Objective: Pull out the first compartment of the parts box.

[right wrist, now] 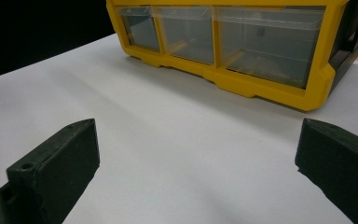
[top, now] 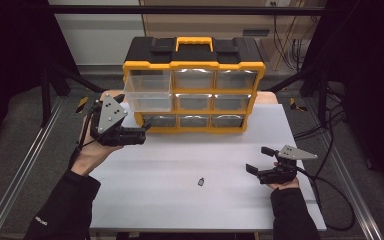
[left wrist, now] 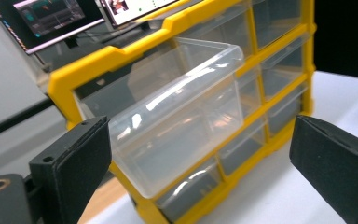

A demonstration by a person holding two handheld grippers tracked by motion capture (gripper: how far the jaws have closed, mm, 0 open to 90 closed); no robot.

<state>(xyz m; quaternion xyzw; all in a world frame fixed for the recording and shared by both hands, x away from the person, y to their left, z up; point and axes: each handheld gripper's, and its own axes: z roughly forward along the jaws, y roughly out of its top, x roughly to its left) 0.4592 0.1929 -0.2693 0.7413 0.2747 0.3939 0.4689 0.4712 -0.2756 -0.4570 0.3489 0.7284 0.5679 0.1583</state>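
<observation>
The top-left drawer [top: 148, 93] juts from the organizer [top: 195, 85] at the surface's far edge, ready for loading. The left tool [top: 141, 134] waits beside it, spread and empty. The right tool [top: 258, 160], spread too, idles near the small part [top: 200, 181].

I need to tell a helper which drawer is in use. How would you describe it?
Find the yellow and black organiser at the table's far edge. Its front holds nine clear drawers in three rows. The pulled-out drawer sits top left, sticking forward while the rest are pushed in.
</observation>
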